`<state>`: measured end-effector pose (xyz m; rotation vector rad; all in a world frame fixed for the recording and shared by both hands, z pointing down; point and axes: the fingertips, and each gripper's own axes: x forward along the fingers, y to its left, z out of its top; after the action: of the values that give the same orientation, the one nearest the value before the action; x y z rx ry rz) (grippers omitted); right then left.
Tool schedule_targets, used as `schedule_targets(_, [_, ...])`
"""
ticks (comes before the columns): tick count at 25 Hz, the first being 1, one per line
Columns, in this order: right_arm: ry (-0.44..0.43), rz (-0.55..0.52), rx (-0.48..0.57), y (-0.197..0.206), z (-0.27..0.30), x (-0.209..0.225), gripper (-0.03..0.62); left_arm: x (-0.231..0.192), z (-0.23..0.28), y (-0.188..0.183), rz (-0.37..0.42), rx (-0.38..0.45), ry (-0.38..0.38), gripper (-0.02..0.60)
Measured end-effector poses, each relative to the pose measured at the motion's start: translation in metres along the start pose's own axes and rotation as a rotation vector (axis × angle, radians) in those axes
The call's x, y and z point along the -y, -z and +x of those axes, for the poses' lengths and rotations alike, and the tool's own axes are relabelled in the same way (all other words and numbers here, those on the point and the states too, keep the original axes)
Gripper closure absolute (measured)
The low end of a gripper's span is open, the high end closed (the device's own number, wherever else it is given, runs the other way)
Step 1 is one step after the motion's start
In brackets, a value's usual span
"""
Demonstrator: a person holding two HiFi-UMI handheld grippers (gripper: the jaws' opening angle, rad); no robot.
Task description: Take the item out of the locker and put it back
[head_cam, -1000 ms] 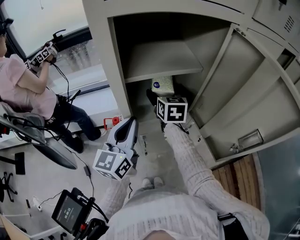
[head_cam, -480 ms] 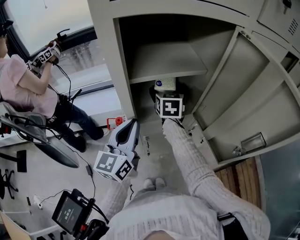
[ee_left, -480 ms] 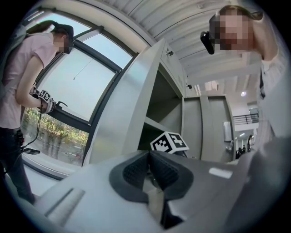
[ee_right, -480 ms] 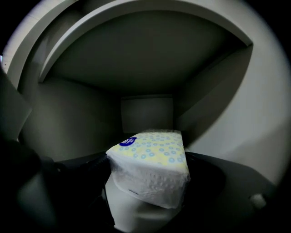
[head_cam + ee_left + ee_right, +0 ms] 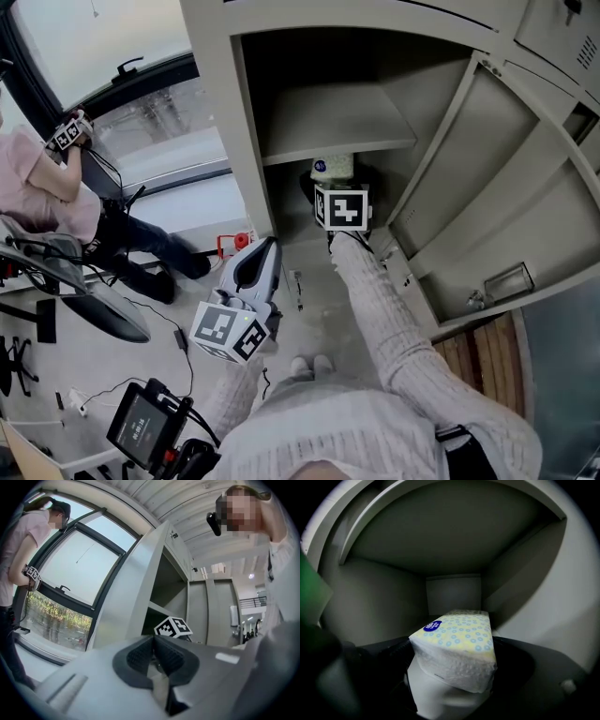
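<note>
Right claw [image 5: 453, 679] is inside the locker [image 5: 217, 122], pinching the tissue pack [image 5: 458, 641] between its jaws. Its own view shows the dotted top; the head view catches just one end. Left claw [image 5: 153, 654] is pressed together, empty, outside.

in the head view the marker cube [image 5: 342, 208] on the right gripper [image 5: 451, 681] hides that gripper's jaws and most of the tissue pack [image 5: 332, 167]. the print on the pack's blue label [image 5: 432, 626] is too small to read. the left edge cuts the seated person [image 5: 42, 187].
</note>
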<state>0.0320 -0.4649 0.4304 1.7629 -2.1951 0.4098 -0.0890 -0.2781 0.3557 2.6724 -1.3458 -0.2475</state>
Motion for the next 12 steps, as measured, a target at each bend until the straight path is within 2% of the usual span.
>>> schedule_targets(12, [-0.033, -0.026, 0.042, -0.003, -0.018, -0.001, 0.1, 0.002, 0.001, -0.006, 0.01, 0.014, 0.001, 0.574])
